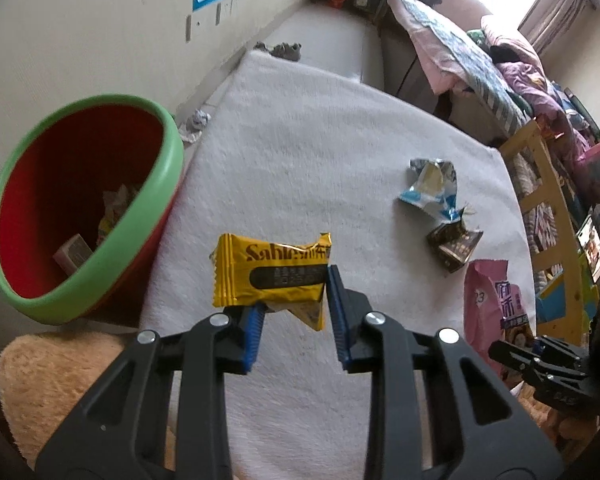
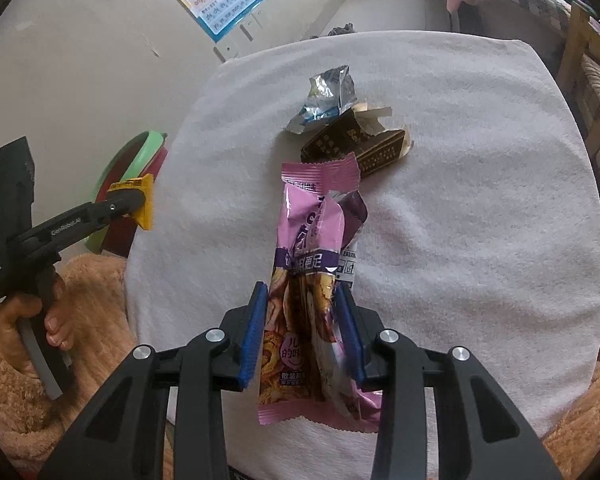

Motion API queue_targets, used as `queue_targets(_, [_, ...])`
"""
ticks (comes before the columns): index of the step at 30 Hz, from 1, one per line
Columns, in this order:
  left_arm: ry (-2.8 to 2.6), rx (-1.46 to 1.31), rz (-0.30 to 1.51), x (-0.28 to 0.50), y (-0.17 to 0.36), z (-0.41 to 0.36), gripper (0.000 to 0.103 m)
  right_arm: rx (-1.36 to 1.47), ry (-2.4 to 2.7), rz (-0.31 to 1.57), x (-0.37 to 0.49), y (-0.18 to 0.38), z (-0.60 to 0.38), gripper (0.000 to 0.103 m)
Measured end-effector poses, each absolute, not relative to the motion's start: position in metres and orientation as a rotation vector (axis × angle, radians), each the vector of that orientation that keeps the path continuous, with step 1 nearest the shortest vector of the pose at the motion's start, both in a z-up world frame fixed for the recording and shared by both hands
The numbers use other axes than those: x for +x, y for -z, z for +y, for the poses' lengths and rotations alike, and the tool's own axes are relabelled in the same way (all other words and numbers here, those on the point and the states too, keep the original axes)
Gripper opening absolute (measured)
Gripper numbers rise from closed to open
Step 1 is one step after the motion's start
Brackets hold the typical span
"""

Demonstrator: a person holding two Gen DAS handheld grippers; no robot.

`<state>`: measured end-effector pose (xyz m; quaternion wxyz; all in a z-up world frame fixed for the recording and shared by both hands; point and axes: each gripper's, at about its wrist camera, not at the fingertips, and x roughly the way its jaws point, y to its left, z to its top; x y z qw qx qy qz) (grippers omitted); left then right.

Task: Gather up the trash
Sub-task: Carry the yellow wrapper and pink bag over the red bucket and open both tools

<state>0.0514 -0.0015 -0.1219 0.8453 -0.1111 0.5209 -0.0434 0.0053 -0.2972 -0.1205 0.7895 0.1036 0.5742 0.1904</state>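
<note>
While you're pinching that crinkly yellow foil snack wrapper (image 1: 270, 274) in the left tongs (image 1: 296, 312), it's hanging by one edge, so it could be slipping before reaching the red, green-rimmed plastic bin (image 1: 140, 216) off their left. Right tongs (image 2: 302, 332) are clamping the long pink wrapper (image 2: 316, 280). Bin contents are looking murky.

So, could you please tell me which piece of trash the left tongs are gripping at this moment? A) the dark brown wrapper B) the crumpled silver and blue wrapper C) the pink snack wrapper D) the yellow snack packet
D: the left tongs are shut on the yellow snack packet, lifted above the white towel, while the pink snack wrapper sits in the right tongs.
</note>
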Motion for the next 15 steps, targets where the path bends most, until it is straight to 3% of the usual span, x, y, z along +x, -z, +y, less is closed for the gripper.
queue_targets(15, [0.04, -0.28, 1.05, 0.044, 0.109, 0.029, 0.028, 0.186, -0.415, 1.224, 0.003, 0.112, -0.287, 0.034])
